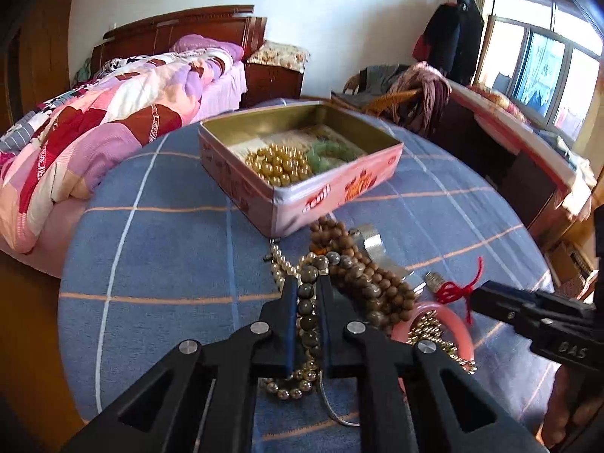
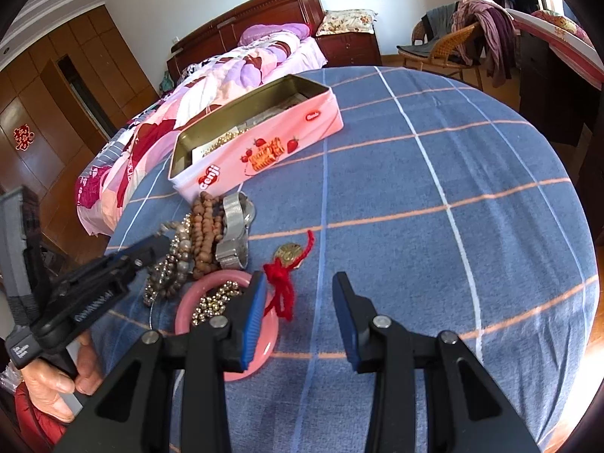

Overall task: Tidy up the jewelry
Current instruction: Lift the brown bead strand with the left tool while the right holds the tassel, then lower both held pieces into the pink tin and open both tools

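Observation:
A pink biscuit tin [image 1: 332, 192] [image 2: 264, 139] stands open on the blue checked tablecloth, holding yellow beads [image 1: 279, 164] and green beads [image 1: 328, 154]. In front of it lies a jewelry pile: brown wooden beads [image 1: 362, 264] [image 2: 205, 226], a pearl string [image 1: 279, 264], a silver watch [image 2: 236, 230], a pink bangle [image 2: 188, 302], and a red-corded pendant [image 2: 288, 255]. My left gripper [image 1: 306, 283] is shut on a dark grey-brown bead bracelet [image 1: 306, 304] in the pile. My right gripper [image 2: 300, 283] is open and empty, above the cloth beside the red cord.
The round table's cloth [image 2: 434, 207] stretches to the right of the pile. A bed with a patchwork quilt [image 1: 94, 132] stands behind left. A wicker chair with clothes [image 2: 453, 49] and a desk [image 1: 528, 151] are behind right.

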Motion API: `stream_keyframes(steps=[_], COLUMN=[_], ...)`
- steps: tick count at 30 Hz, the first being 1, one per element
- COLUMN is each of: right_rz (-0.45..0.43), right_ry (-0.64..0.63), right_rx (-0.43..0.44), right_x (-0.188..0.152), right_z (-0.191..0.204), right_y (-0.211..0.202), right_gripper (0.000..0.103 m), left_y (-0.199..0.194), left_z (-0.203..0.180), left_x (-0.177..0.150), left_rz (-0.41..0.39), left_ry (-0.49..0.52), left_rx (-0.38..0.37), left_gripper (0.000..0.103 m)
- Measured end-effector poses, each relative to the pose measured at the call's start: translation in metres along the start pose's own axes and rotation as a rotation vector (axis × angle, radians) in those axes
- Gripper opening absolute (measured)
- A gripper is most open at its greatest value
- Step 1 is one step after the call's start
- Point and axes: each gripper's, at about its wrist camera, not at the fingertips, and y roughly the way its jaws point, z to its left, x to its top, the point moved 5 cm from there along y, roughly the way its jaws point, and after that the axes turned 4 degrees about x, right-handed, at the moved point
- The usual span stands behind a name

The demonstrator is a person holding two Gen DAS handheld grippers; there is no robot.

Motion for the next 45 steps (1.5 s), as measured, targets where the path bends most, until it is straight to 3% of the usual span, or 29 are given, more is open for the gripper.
stream_keyframes(steps=[8,14,16,18,24,34,45], right_rz=[0.017,0.036,0.042,0.044,-0.024,-0.161,-0.255], right_ry=[-0.012,-0.019,-0.007,-0.004,0.003,0.015,-0.052], right_rx=[0.012,0.01,0.031,0.023,0.015,0.049,0.099], right_x=[0.001,0.004,0.003,0.003,0.012,0.067,0.136], right_z=[0.005,0.009,0.008,0.005,-0.003,-0.003,0.016], right_y=[0.004,0.019,0.022,0.022,0.004,-0.027,-0.009], right_gripper=[0.041,0.041,0.023,0.014,0.011,0.011,0.011], left_y=[-0.029,-0.033,-0.033,-0.032,-0.032,-0.032,-0.006], left_z=[0.013,0.015,0.014,0.013,0.016,0.022,0.027], left_x=[0.018,0.022,0.022,0.021,0.021,0.041,0.095], left_rz=[-0.099,-0.107,-0.106,-0.104,-0.11,-0.152,-0.214], left_ry=[-0.104,-0.116,-0.114,-0.114,-0.134,-0.155,-0.141], left_rx=[-0.071,-0.077,-0.078,-0.079,-0.083,-0.086,-0.088], left_gripper=[0.007,0.007,0.007,0.007,0.007,0.007,0.007])
